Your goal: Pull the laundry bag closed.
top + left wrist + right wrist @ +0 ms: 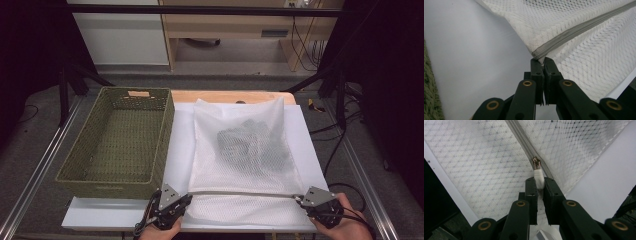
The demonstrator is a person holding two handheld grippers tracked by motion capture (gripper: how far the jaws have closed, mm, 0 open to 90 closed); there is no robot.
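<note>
Dark garment (252,142) veiled by mesh bag (240,170)

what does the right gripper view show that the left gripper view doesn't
The right gripper view shows the zipper's metal slider and its white pull tab, pinched in the right gripper. The left gripper view shows the left gripper clamped on the zipper's end at the bag's corner, plus a strip of the green woven basket. Both show the white mesh laundry bag, its grey zipper and the white table surface.
</note>
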